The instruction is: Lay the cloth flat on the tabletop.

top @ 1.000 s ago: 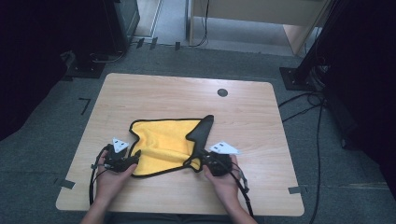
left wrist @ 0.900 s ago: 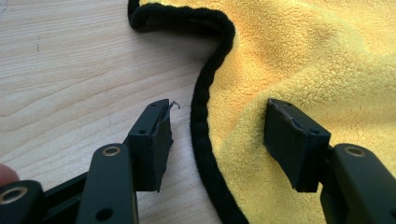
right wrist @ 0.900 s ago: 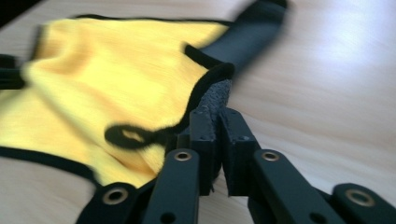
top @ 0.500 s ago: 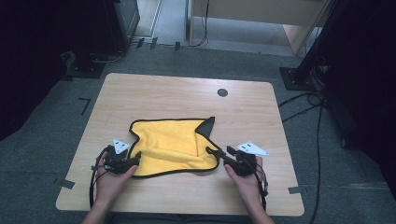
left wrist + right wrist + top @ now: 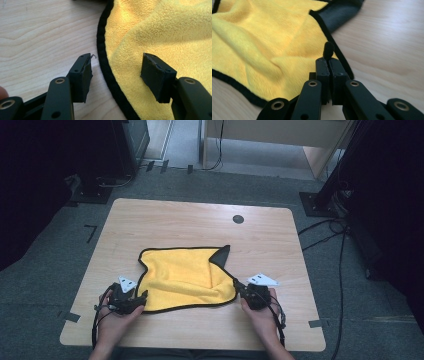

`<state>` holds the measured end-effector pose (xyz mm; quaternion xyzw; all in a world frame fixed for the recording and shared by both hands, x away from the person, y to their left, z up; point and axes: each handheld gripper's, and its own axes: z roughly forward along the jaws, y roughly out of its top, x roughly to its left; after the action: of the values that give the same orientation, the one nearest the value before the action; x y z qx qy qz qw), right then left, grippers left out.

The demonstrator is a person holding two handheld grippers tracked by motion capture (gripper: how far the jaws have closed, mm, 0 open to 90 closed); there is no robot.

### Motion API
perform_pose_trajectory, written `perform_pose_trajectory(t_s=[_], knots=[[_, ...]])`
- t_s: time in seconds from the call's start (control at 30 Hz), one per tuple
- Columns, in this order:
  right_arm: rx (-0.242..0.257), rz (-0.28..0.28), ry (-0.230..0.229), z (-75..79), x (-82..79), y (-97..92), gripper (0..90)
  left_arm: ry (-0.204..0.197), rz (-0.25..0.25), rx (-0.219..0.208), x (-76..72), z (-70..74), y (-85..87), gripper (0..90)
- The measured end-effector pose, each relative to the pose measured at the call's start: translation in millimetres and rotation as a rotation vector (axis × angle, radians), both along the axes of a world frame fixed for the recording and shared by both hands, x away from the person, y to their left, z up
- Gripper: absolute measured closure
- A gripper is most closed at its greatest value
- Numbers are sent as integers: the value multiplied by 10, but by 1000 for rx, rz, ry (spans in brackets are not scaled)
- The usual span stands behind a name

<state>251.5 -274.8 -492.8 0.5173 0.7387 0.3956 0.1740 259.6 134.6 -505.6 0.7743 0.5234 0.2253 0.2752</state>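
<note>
A yellow cloth [image 5: 187,277] with black edging lies spread on the near half of the wooden worktop [image 5: 200,220], one far corner folded over so its dark underside shows. The right tool [image 5: 243,290] is closed tight on the cloth's near right corner; in the right gripper view [image 5: 328,65] a nub of black edging pokes up from between the pressed jaws, and the fabric puckers in folds leading away from the pinch. The left tool [image 5: 142,296] sits at the near left corner with its jaws spread wide. In the left gripper view [image 5: 116,72] one jaw stands over bare wood and the other over yellow pile, the black border running between them, nothing gripped
</note>
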Motion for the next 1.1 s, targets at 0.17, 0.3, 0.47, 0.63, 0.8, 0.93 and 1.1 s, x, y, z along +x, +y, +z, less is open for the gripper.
perform_pose_trajectory(t_s=[0.17,0.3,0.47,0.63,0.8,0.93,1.1], knots=[[5,-14,30,-78,-237,-185,885,4,-4,-11,4,-2,15,414],[45,-35,57,-133,-408,-297,886,13,-13,-36,28,-10,59,404],[-39,-6,-15,-98,-420,-260,885,1,-28,-55,71,-31,87,404],[-48,34,-39,-99,-414,-239,886,-17,-38,-64,108,-49,92,404],[4,29,-49,-114,-398,-337,885,-31,-45,-79,124,-70,107,398],[18,27,-79,-121,-394,-413,885,-42,-37,-81,184,-80,83,389],[-28,-13,-86,-212,-419,-403,885,-43,-50,-81,408,-83,37,379]])
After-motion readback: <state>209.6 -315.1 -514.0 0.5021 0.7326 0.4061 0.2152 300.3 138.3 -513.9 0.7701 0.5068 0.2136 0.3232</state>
